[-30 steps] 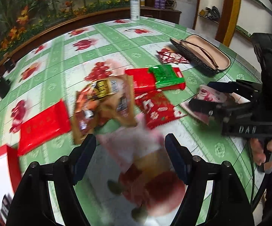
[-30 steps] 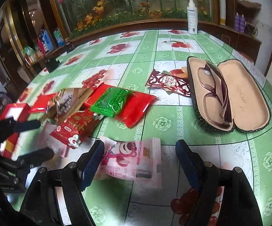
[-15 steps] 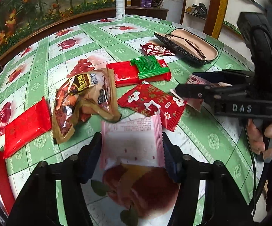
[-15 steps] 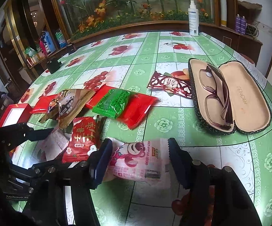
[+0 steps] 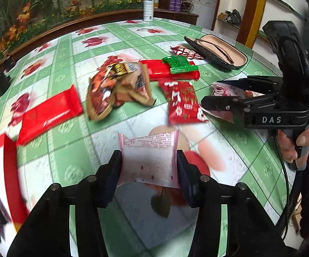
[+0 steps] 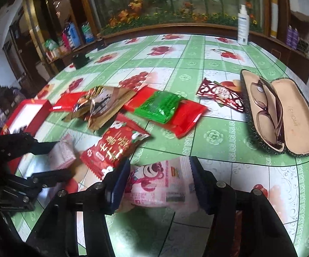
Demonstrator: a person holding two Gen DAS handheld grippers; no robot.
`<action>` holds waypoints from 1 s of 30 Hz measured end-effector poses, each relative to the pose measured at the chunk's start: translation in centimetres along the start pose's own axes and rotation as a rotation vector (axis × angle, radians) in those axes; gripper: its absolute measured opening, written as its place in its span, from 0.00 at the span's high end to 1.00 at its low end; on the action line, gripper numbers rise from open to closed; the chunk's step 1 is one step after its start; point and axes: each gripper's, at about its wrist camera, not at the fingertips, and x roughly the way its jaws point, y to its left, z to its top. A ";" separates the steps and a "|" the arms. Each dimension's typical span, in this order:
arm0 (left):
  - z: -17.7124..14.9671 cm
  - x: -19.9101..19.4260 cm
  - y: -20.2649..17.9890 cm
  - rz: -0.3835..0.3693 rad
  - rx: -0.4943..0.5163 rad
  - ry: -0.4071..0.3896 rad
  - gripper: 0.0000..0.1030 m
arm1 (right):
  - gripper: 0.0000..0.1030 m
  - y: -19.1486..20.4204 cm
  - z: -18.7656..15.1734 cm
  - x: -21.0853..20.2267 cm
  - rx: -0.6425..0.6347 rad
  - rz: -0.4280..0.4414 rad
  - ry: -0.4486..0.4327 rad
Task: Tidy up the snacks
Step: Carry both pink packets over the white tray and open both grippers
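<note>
A pale pink snack packet (image 5: 148, 150) sits between the pads of my left gripper (image 5: 148, 160), which are closing and press on both its sides. Seen from the right wrist, that gripper (image 6: 62, 158) holds the packet (image 6: 63, 150) just above the tablecloth. My right gripper (image 6: 159, 165) has a pink bear packet (image 6: 154, 180) between its pads. Its jaws are opening a little while the pads still touch the packet. More snacks lie behind: a red flowered packet (image 6: 113, 145), a brown bag (image 5: 115, 87), a flat red packet (image 5: 49, 115) and a green packet (image 6: 158, 107).
A red box (image 6: 26, 115) with a white inside stands at the table's left edge. An open glasses case (image 6: 282, 115) holding spectacles lies on the right, with a dark red heart-patterned packet (image 6: 220, 96) beside it. A white spray bottle (image 6: 243, 30) stands at the far edge.
My left jaws have drawn in onto the pale pink packet, and the left gripper has shifted towards the red box. My right jaws have narrowed around the bear packet.
</note>
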 end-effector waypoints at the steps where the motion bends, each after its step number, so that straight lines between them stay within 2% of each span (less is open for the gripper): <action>1: -0.1 -0.4 0.2 -0.001 -0.015 0.002 0.54 | 0.28 0.4 -0.1 0.1 -0.016 0.002 0.007; 3: -0.5 -1.0 0.7 0.000 -0.039 -0.005 0.54 | 0.15 1.1 -0.3 0.3 -0.053 -0.015 0.026; 6: -1.1 -1.1 1.0 0.001 -0.060 0.014 0.54 | 0.15 1.5 -0.5 0.4 -0.075 -0.033 0.031; 8: -1.3 -1.3 1.3 -0.003 -0.083 0.017 0.54 | 0.17 0.8 -0.5 0.1 -0.041 -0.006 0.018; 10: -1.5 -1.6 1.6 -0.014 -0.103 0.014 0.54 | 0.29 0.0 -0.6 -0.3 -0.004 0.002 0.003; 11: -1.5 -1.7 1.8 -0.014 -0.114 0.012 0.54 | 0.32 -0.2 -0.6 -0.3 0.003 0.000 0.001; 15: -1.6 -2.3 2.2 -0.006 -0.135 0.015 0.54 | 0.36 -0.1 -0.6 -0.4 -0.003 -0.015 0.001; 18: -1.8 -2.7 2.4 -0.010 -0.144 0.016 0.54 | 0.50 -0.1 -0.7 -0.7 0.014 -0.027 -0.004; 27: -3.0 -4.1 3.1 -0.027 -0.171 0.010 0.54 | 0.55 0.9 -1.2 -1.4 0.089 -0.103 0.009; 30: -3.3 -5.1 3.5 -0.028 -0.178 -0.008 0.54 | 0.58 1.0 -1.3 -1.5 0.128 -0.098 0.012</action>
